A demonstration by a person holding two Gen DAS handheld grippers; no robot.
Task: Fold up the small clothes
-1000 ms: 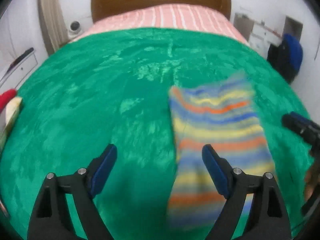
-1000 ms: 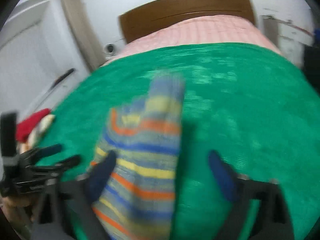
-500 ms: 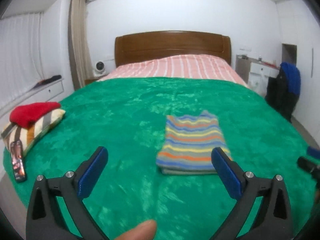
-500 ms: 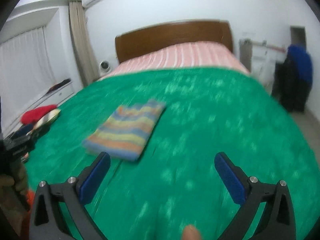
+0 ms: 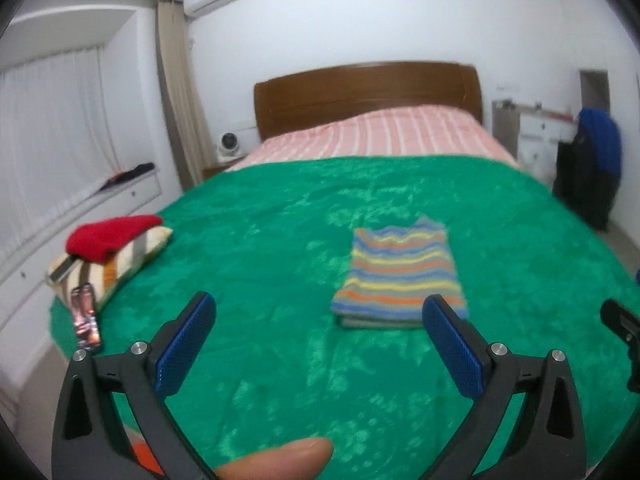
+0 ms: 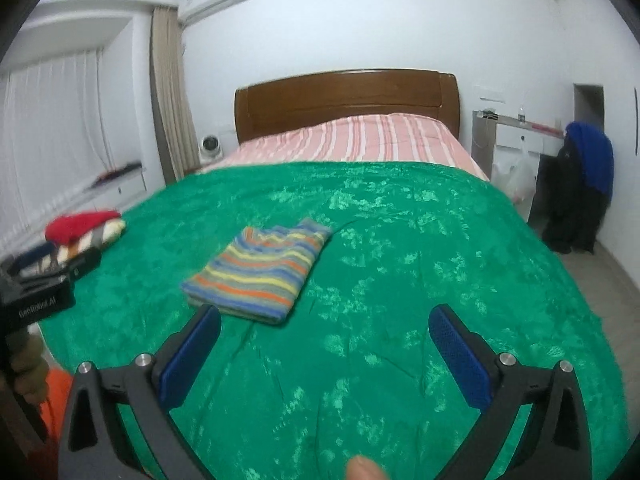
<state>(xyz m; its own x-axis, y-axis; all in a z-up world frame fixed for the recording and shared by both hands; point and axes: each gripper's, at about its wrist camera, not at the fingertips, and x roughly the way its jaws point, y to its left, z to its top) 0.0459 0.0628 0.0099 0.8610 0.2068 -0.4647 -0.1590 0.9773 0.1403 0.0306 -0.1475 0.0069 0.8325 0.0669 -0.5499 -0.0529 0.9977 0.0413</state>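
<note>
A small striped garment [image 5: 401,276] lies folded flat on the green blanket [image 5: 280,240]; it also shows in the right wrist view [image 6: 260,274]. My left gripper [image 5: 319,320] is open and empty, held back above the blanket's near edge, the garment beyond its right finger. My right gripper [image 6: 325,330] is open and empty, to the right of the garment and nearer than it. The left gripper's body [image 6: 36,292] shows at the left edge of the right wrist view.
A stack of folded clothes with a red one on top [image 5: 108,248] sits at the bed's left edge, a shiny clip-like object [image 5: 85,318] in front of it. Striped pink bedding [image 5: 380,132] and a wooden headboard lie beyond. A dark jacket on a chair [image 5: 592,172] stands right.
Both grippers have pulled back and up from the striped garment, which lay close under them one second ago. The garment now rests folded on the blanket, farther off.
</note>
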